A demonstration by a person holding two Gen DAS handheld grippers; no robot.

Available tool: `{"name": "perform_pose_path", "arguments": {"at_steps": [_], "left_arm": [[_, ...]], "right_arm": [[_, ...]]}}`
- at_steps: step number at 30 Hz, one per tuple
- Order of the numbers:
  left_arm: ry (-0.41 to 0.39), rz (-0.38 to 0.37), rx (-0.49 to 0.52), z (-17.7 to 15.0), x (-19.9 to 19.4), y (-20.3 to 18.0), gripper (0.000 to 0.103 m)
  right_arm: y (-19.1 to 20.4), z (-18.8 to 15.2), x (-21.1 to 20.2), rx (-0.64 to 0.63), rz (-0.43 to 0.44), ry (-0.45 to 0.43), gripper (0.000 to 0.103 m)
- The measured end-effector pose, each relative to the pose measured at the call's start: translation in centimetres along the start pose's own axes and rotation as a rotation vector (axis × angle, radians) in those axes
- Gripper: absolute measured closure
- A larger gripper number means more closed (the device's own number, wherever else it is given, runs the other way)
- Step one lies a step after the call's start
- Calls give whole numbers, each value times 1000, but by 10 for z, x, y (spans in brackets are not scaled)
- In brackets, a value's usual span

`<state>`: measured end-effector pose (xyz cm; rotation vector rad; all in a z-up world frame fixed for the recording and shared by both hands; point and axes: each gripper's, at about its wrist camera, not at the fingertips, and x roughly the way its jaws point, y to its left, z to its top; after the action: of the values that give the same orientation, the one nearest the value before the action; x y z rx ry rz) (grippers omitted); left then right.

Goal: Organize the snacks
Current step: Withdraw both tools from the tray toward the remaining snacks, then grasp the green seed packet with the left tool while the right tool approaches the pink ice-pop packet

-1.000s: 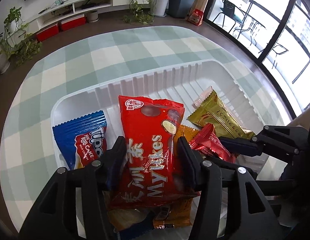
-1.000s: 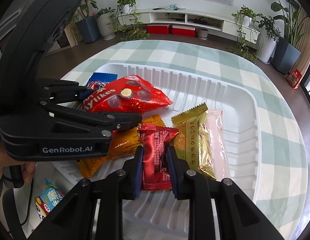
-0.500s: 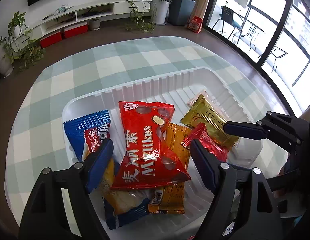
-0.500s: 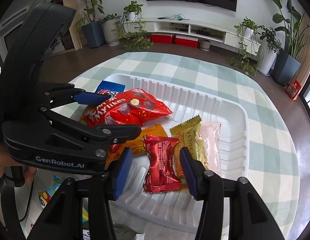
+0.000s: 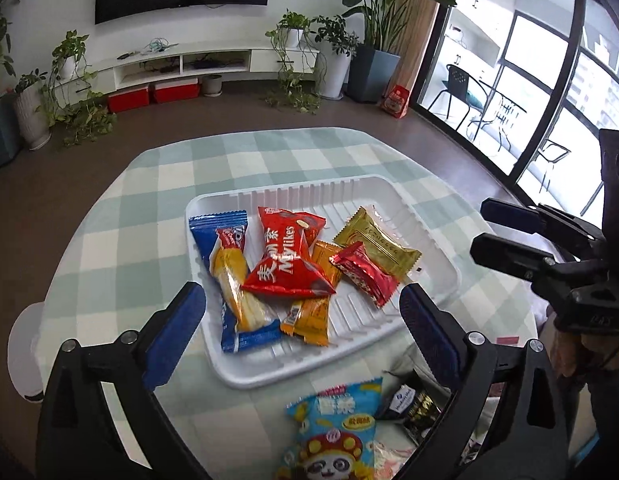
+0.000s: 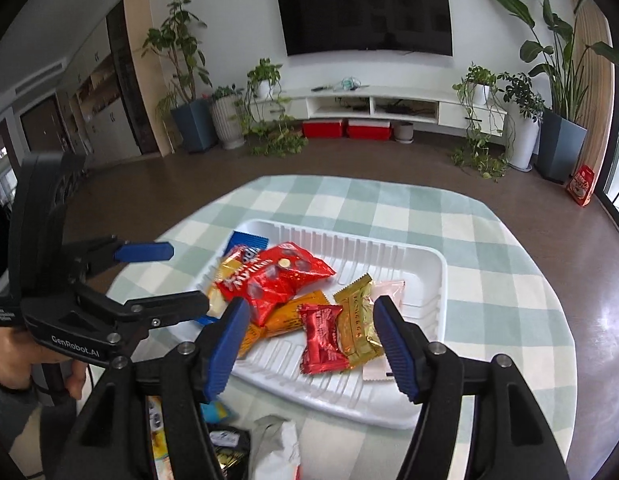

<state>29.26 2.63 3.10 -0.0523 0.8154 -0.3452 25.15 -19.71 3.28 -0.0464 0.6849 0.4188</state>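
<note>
Both tongs [image 5: 301, 312] [image 6: 309, 340] opening empty, one tray [image 5: 389, 184], six snacks

A round counter [image 5: 121, 216] covered with a pale green and white checked cloth carries everything. Near its middle lies a white ribbed tray [image 5: 437, 256], its short end toward the camera in the left wrist view. Directly on the cloth, just beside the tray's near edge, lies a light blue snack bag printed with a panda [image 5: 333, 436], and next to it a small dark packet [image 5: 409, 408]. The right wrist view shows crumpled white wrapping [image 6: 275, 446] at the same near edge, partly hidden
</note>
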Motion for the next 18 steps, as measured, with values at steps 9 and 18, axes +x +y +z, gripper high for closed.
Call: {"name": "perform_pose_path", "arguments": {"at_steps": [9,18], "left_arm": [[10,-4,-95,-100,-66,-15,1],[133,51,-162,-205,-77,-45,1]], "right_arm": [[17,-60,-80,34,26,-85,26],[36,-140,-104,91,23,-45,26]]}}
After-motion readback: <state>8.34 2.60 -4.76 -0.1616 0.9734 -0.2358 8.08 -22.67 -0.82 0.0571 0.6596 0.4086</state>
